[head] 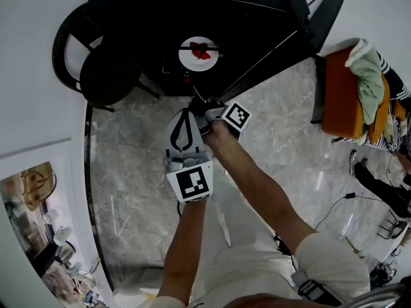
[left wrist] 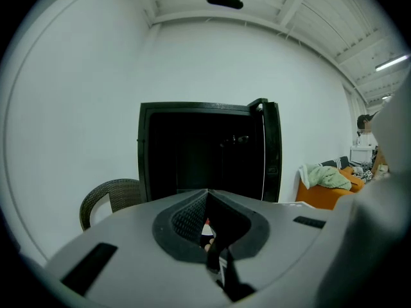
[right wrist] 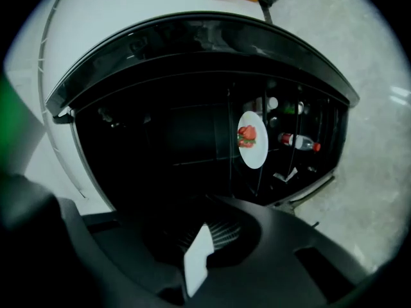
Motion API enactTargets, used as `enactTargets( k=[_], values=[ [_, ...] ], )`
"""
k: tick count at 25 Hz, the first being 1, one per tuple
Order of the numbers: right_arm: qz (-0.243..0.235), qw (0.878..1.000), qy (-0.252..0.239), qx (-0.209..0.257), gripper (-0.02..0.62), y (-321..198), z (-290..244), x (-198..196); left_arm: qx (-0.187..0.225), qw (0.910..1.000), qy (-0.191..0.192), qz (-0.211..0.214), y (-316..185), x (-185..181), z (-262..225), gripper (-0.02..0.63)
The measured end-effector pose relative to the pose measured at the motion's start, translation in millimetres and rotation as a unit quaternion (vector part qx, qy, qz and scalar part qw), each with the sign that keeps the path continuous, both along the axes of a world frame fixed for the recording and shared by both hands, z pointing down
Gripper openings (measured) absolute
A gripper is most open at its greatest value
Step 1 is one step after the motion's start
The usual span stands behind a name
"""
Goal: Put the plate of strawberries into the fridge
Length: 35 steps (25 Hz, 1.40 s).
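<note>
A white plate (head: 198, 53) with red strawberries (right wrist: 246, 135) rests on a shelf inside the open black fridge (head: 192, 11); in the right gripper view the plate (right wrist: 252, 147) stands well ahead of the jaws. Both grippers hover close together in front of the fridge opening, apart from the plate. My left gripper (head: 190, 111) points level at the fridge (left wrist: 199, 153), its jaws (left wrist: 207, 194) meeting with nothing held. My right gripper (head: 205, 105) is shut and empty, its jaws (right wrist: 212, 222) aimed at the shelves.
The fridge door (head: 321, 18) stands swung open to the right. A bottle with a red cap (right wrist: 298, 142) lies in the fridge near the plate. A dark wicker chair (head: 96, 56) stands left of the fridge. An orange seat with clothes (head: 350, 95) is at the right.
</note>
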State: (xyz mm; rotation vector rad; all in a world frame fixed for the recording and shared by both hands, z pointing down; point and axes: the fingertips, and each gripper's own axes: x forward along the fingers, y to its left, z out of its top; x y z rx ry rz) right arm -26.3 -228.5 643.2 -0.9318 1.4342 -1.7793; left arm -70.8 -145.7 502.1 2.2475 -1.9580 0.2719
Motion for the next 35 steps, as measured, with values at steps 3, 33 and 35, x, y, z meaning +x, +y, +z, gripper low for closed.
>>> enactTargets(
  k=[3,33,35],
  values=[
    [-0.008,1.000,0.000,0.018,0.012,8,-17,-1,-0.006,0.9999,0.006,-0.010,1,-7,-2,0.002],
    [-0.111,0.821,0.421,0.370,0.012,89,-194,-1,0.013,0.9996,0.026,0.004,31,-10,-67,0.002],
    [-0.114,0.811,0.433,0.377,0.012,97,-210,0,0.015,0.9995,0.027,0.006,37,-11,-81,0.002]
  ],
)
